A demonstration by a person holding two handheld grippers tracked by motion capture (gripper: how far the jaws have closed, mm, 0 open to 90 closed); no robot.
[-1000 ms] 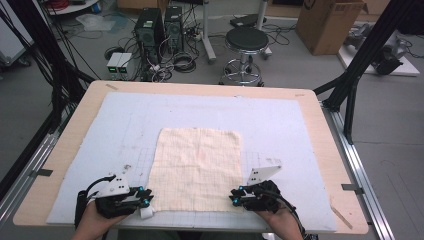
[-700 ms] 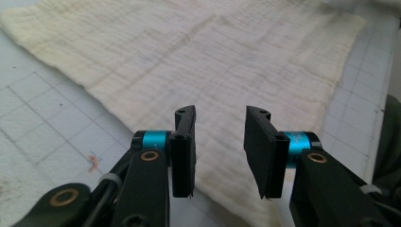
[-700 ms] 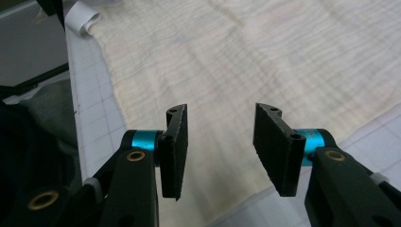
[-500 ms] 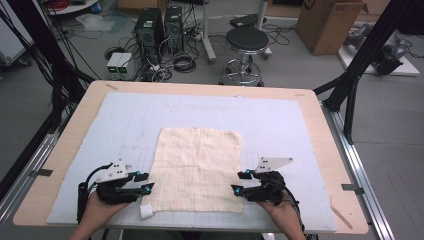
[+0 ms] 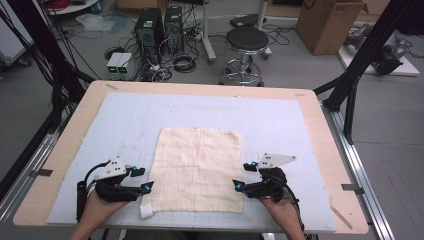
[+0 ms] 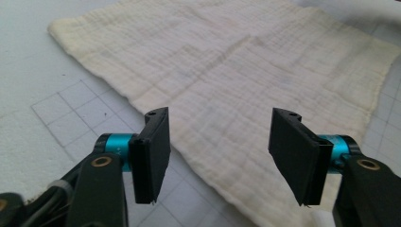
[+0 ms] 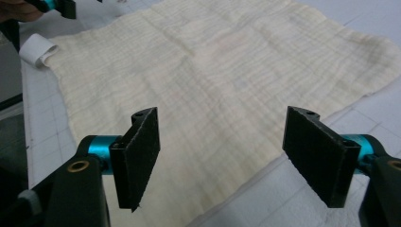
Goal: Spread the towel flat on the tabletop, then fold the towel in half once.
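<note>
A cream cloth (image 5: 197, 167) lies flat on the pale mat, slightly wrinkled in the left gripper view (image 6: 246, 71) and the right gripper view (image 7: 213, 71). My left gripper (image 5: 143, 179) sits at the cloth's near left edge, pointing inward. Its jaws have just been opening and now stand wide apart (image 6: 220, 156), with the cloth's edge lying on the mat below and ahead of them. My right gripper (image 5: 244, 176) mirrors it at the near right edge. Its jaws have also just been opening (image 7: 227, 156) and the pads press on nothing. A small white curled tag (image 5: 146, 211) lies by the near left corner (image 7: 40, 49).
The pale gridded mat (image 5: 280, 120) covers most of a wooden table (image 5: 320, 120). Black frame struts (image 5: 350, 95) rise at both sides. Beyond the far edge on the floor stand a round stool (image 5: 247, 42), computer towers (image 5: 160, 25) with cables, and a cardboard box (image 5: 327, 22).
Both grippers' jaws were nearly closed at the cloth's near edge and have spread wide. The hands shifted slightly away from the near corners. The cloth stays flat.
</note>
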